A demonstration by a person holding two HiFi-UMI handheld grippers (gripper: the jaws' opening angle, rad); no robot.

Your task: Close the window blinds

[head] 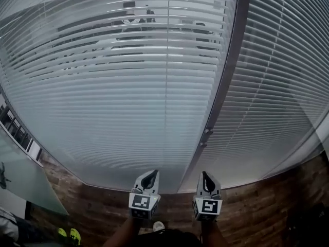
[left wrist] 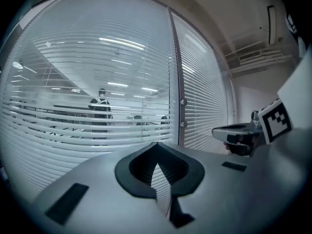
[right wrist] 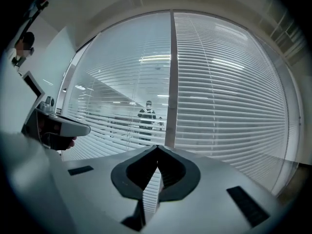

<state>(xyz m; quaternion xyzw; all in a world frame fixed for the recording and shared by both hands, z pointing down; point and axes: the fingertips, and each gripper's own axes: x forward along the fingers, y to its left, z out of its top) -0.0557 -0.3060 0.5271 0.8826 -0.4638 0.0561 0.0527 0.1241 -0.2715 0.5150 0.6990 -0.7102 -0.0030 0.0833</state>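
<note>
The left tool (head: 150, 177) and right tool (head: 206, 179), at lower centre, were closed on nothing, and the blinds (head: 118, 112) could be bent if jabbed.

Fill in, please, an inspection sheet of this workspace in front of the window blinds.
Surface: brown wood-pattern floor below the blinds.
Job's things: left blind, slats open, room visible through it; right blind, no view through it.
Clutter: nothing seen.
Grippers: left gripper and right gripper both shut, empty, side by side, not touching the blinds.
Cables: one thin cord runs down the left blind.
Surroundings: dark frame post between the blinds; a person stands beyond the glass.
</note>
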